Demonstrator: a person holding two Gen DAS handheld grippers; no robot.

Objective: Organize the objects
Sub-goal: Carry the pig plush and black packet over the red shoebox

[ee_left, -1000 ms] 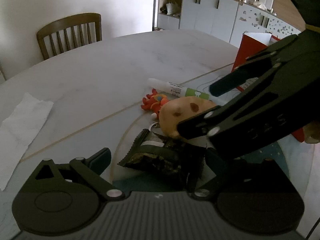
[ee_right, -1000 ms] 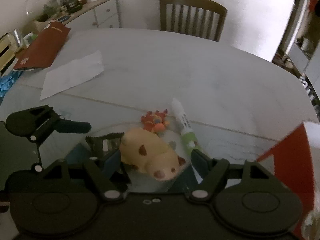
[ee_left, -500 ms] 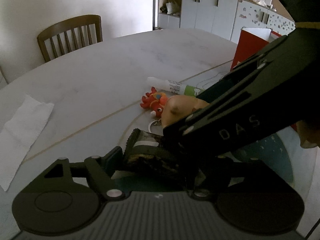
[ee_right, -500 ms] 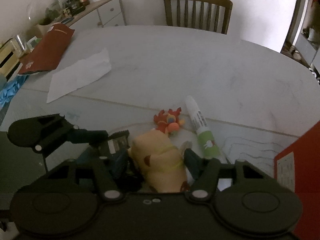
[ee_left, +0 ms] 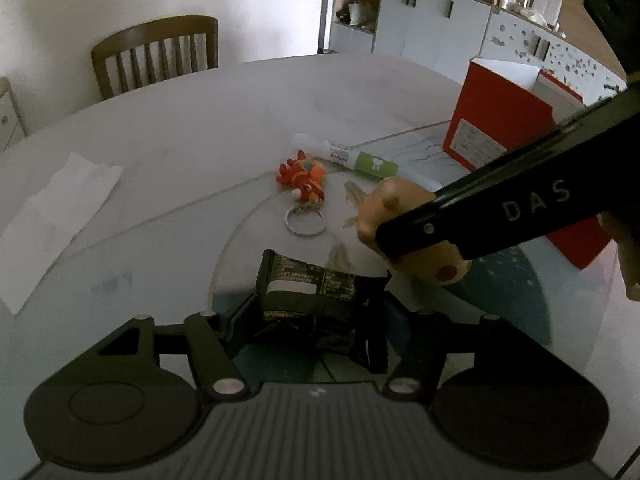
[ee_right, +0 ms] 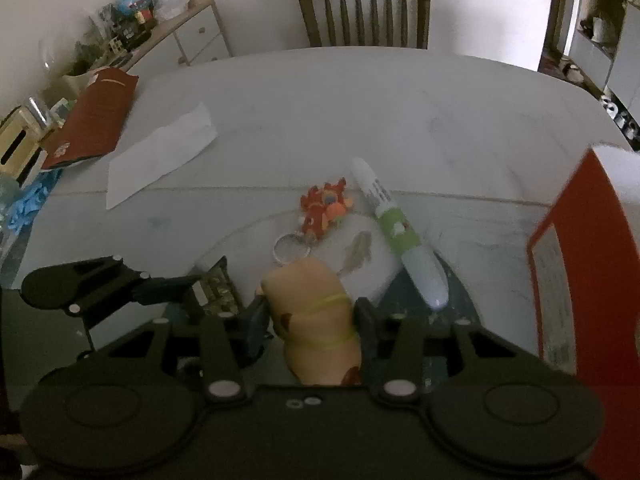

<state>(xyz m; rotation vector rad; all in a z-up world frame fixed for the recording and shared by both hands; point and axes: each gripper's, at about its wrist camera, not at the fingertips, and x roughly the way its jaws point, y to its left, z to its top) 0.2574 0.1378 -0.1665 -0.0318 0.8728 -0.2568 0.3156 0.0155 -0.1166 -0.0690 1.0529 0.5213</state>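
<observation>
Closing on 2 things at once, we need each grip to seat before either hand travels. Our left gripper (ee_left: 320, 320) has the dark snack packet (ee_left: 310, 284) between its narrowing fingers; the crinkled foil lies flat under the tips, so we want the pads to bite the packet's body, not just a loose edge that could slide out. Ahead of that gripper lie the orange keychain toy (ee_left: 302, 178) with its ring and the green-and-white tube (ee_left: 352, 156), both apart from the packet and best left undisturbed.

Our right gripper (ee_right: 310, 320) is drawing its jaws in on the tan plush toy (ee_right: 316, 312), which sits squarely between the fingers and already looks clear of the table (ee_right: 360, 112). Soft stuffing gives, so we judge a firm squeeze across the middle safest. To the right of that gripper stands the red box (ee_right: 588, 264), a likely destination. Because our 2 grippers are close together, we lift them apart to avoid a knock.
</observation>
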